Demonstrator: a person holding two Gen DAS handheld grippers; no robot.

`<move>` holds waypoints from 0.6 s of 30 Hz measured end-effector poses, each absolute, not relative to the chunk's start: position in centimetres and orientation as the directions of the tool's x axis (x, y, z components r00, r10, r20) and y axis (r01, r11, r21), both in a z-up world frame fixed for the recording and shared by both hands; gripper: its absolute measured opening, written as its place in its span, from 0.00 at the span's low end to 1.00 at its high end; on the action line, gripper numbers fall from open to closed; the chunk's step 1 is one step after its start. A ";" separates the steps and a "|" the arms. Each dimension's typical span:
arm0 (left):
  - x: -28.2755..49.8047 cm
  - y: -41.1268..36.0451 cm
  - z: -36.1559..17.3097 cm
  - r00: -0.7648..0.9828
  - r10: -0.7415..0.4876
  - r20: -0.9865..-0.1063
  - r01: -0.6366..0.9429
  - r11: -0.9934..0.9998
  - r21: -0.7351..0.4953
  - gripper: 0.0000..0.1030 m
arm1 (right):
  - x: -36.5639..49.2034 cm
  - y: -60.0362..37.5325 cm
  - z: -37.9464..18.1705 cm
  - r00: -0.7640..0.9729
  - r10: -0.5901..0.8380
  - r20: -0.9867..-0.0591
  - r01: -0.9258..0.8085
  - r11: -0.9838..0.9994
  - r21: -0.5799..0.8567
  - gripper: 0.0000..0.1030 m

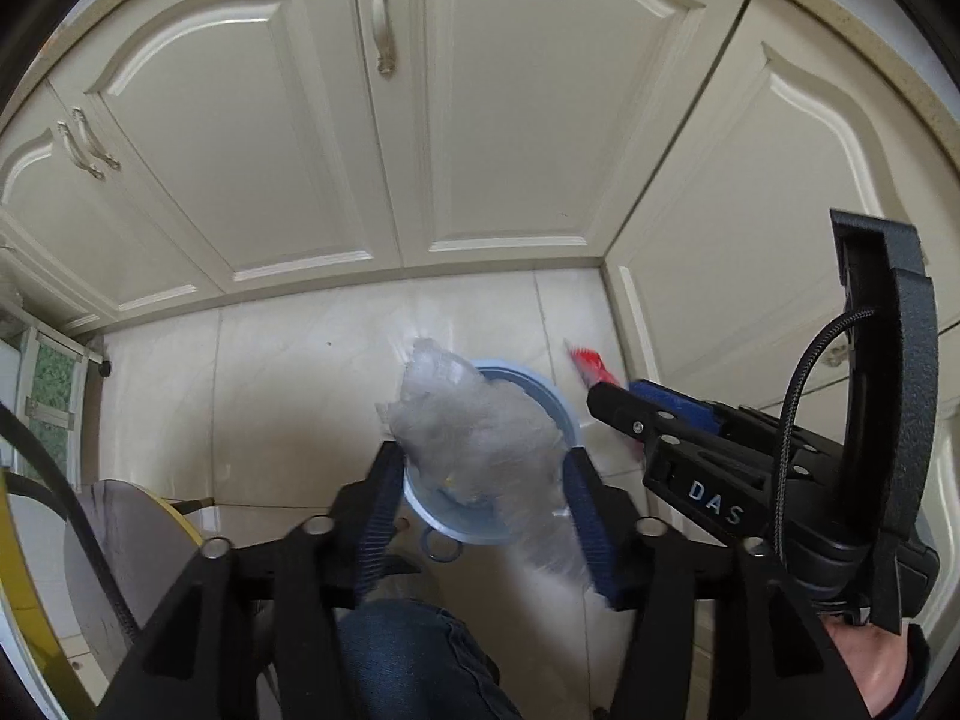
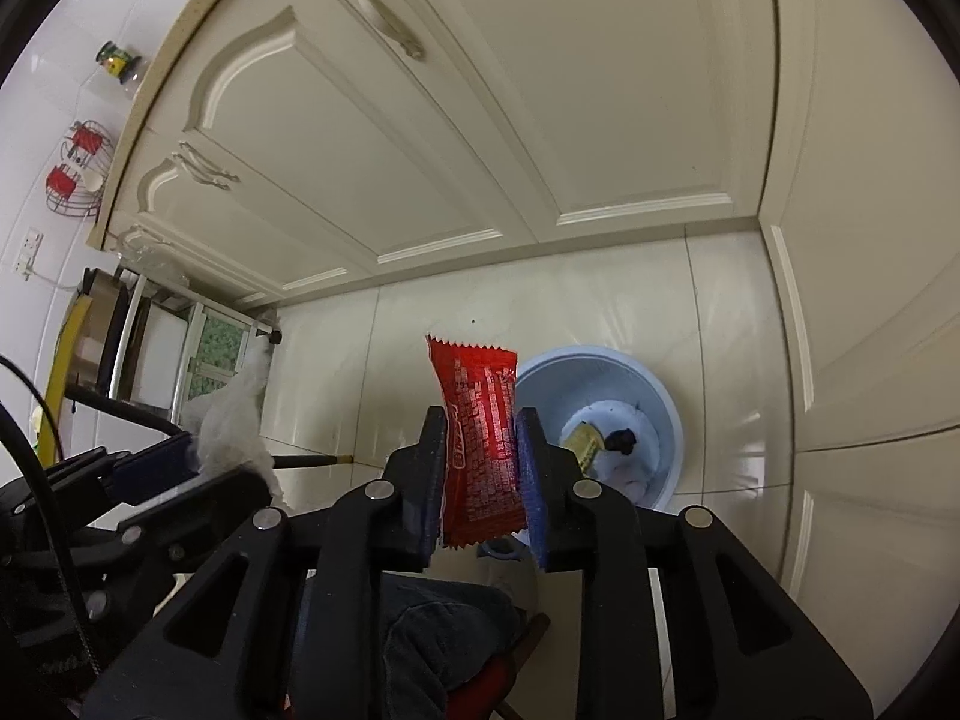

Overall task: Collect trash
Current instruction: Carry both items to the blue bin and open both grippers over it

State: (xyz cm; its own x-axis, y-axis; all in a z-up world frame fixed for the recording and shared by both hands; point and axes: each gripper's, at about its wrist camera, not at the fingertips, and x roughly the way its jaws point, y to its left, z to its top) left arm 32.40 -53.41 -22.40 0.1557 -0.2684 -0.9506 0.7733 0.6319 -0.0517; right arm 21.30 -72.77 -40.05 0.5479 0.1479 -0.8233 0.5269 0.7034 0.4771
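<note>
Two pieces of trash are carried above one pale blue bin (image 2: 654, 396) that stands on the tiled floor (image 1: 288, 396) in the corner of the cream cabinets (image 1: 510, 108). In the left wrist view a crumpled clear plastic bag (image 1: 474, 432) is seen between the fingers of the left gripper (image 1: 480, 516), directly over the bin's mouth; the fingers are spread about halfway, and whether the bag is pinched or already loose cannot be told, since it is blurred. In the right wrist view a red snack wrapper (image 2: 483, 432) stands upright between the fingers of the right gripper (image 2: 480, 480), which are only narrowly parted and appear to be barely touching it; the bin lies at about three o'clock from the wrapper, just beside it. Inside the bin at least two items are already counted: a yellow-labelled packet (image 2: 585, 441) and a small dark scrap (image 2: 621, 441). The task is judged to be well under way, with both carried pieces yet to land in the bin.
</note>
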 end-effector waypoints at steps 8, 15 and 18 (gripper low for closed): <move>32.4 -54.2 -22.2 0.215 -0.269 -0.939 0.758 0.652 -0.013 0.73 | 20.2 -73.9 -40.7 0.560 0.131 -0.818 0.581 0.642 0.501 1.00; 29.4 -52.1 -20.7 0.296 -0.307 -0.905 0.757 0.653 0.027 0.78 | 18.9 -74.4 -39.1 0.585 0.090 -0.806 0.613 0.602 0.512 1.00; 28.4 -50.9 -19.5 0.329 -0.331 -0.885 0.753 0.658 0.034 0.81 | 18.7 -74.2 -37.5 0.599 0.073 -0.798 0.606 0.609 0.511 1.00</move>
State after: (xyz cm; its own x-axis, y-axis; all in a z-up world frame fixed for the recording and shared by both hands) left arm 28.45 -50.86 -19.54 0.3291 -0.3306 -0.8845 0.7527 0.6575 0.0343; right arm 18.66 -74.18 -37.48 0.5987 0.0727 -0.7976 0.6064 0.6094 0.5108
